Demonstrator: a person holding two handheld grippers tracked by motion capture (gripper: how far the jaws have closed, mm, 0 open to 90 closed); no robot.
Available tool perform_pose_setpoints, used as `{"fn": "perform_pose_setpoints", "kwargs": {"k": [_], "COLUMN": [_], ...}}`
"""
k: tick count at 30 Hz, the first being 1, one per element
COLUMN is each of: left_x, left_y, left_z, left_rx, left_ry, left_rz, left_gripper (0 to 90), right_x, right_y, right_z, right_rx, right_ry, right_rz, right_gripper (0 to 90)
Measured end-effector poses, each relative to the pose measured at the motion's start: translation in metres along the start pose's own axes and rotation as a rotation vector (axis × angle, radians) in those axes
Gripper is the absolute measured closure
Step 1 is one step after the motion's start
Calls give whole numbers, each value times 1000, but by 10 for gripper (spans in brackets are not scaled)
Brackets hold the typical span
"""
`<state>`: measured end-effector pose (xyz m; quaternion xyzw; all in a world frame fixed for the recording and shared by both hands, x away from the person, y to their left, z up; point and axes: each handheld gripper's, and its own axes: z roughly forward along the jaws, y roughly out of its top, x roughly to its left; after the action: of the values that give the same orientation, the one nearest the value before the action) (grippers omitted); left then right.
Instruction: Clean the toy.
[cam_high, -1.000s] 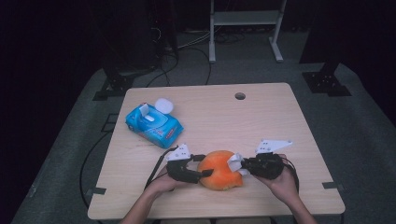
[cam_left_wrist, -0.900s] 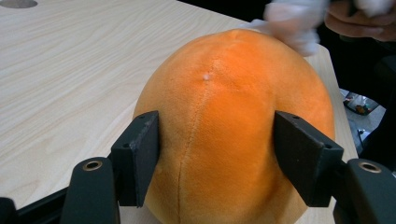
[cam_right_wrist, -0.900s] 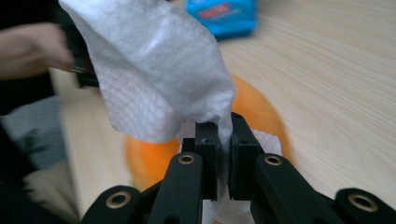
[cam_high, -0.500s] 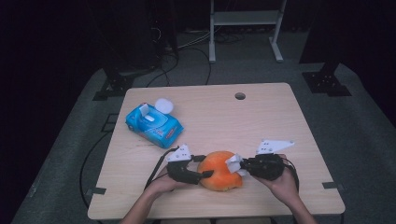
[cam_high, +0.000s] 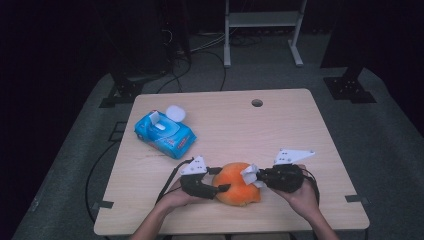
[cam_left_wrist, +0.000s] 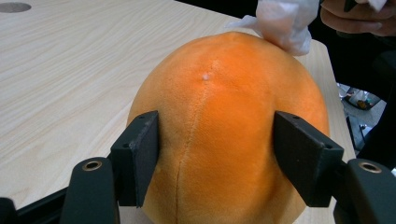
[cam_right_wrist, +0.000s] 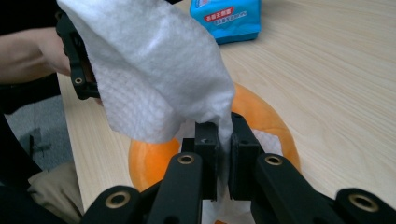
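at the left of the wooden table, a blue pack of wet wipes is seen lying with its lid flipped open, well apart from the hands. nearer the front edge, the left gripper is held level and its jaws are clamped on the two sides of an orange plush ball, which rests on the table between the two grippers; in the left gripper view the black pads are pressed against the ball's flanks on either side of its seam. at the right, the right gripper is brought up against the ball's far side, its jaws pinched together on a white wipe, whose loose end is draped over the ball's top.
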<state>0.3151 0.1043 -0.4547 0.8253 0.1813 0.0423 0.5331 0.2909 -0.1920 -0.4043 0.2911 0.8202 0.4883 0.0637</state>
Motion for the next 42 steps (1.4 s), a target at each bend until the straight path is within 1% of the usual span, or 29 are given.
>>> {"fn": "perform_pose_setpoints", "kwargs": {"k": [1, 2, 4, 5, 7, 8, 9, 11, 14, 15, 16, 17, 20, 21, 23, 24, 25, 26, 27, 30, 31, 34, 35, 36, 37, 38, 39, 40, 42], "left_x": [0, 0, 0, 0, 1, 1, 1, 1, 1, 1, 2, 3, 3, 3, 4, 4, 4, 4, 4, 5, 6, 7, 7, 8, 8, 8, 8, 7, 6], "left_y": [0, 0, 0, 0, -1, -1, -1, -1, -1, -1, -1, -1, -1, -1, -2, -2, -2, -2, -2, -2, -2, -3, -3, -3, -3, -3, -3, -3, -1], "left_z": [0, -1, -1, -1, -1, -1, -1, -1, -2, -1, -1, -2, -2, -2, -2, -2, -2, -2, -2, -2, -3, -3, -3, -3, -3, -3, -3, -3, -2], "left_rx": [0, -1, 0, 1, 1, 1, 0, 3, 0, -1, -1, -1, 0, 0, -4, -4, -3, -4, -4, -6, -5, -10, -14, -14, -12, -12, -14, -15, -17], "left_ry": [-2, -3, -4, -5, -5, -5, -5, -3, -2, 1, 0, 0, 1, 2, 5, 5, 6, 8, 8, 12, 12, 14, 17, 19, 17, 17, 13, 10, -4], "left_rz": [-1, -3, -3, -1, 2, 2, 2, 4, 4, 1, -2, -4, -4, -4, -7, -7, -9, -10, -10, -18, -18, -23, -32, -38, -39, -39, -44, -48, -51], "left_gripper": [327, 327, 328, 327, 328, 327, 328, 327, 326, 326, 326, 326, 326, 326, 325, 324, 321, 320, 320, 321, 320, 319, 316, 306, 305, 305, 306, 307, 308], "right_x": [0, -4, -10, -13, -14, -14, -9, -4, -4, -7, -13, -14, -16, -14, -5, -5, 1, 2, 0, -7, -9, -8, -6, 1, 5, 5, 5, 3, -3], "right_y": [-1, -2, -6, -7, -7, -7, -4, -2, -4, -5, -8, -9, -10, -9, -3, -3, -2, -2, -3, -7, -8, -7, -5, -3, -3, -3, -4, -5, -7], "right_z": [2, 2, 2, 0, -3, -3, -5, -1, 2, 3, 1, 1, -3, -4, -3, -3, 0, 2, 2, 1, 0, -4, -5, -3, 0, 0, 4, 4, 4], "right_rx": [14, 23, 47, 45, 22, 22, -7, 4, 24, 32, 52, 50, 39, 26, 5, 5, 16, 24, 26, 53, 49, 34, 18, 19, 32, 32, 52, 56, 66], "right_ry": [-13, -23, -70, -70, -53, -53, -7, 10, 9, 7, -30, -31, -35, -24, 16, 16, 30, 26, 24, -28, -25, -13, 12, 54, 61, 61, 50, 49, 25], "right_rz": [-12, 3, 10, 31, 51, 51, 44, 18, 13, 23, 25, 41, 51, 51, 23, 23, 2, -10, -2, 12, 28, 28, 26, 3, -10, -10, -20, -12, -2], "right_gripper": [838, 838, 838, 838, 838, 838, 838, 837, 837, 837, 837, 837, 838, 838, 837, 837, 837, 837, 837, 838, 837, 838, 837, 837, 836, 836, 836, 835, 832]}}
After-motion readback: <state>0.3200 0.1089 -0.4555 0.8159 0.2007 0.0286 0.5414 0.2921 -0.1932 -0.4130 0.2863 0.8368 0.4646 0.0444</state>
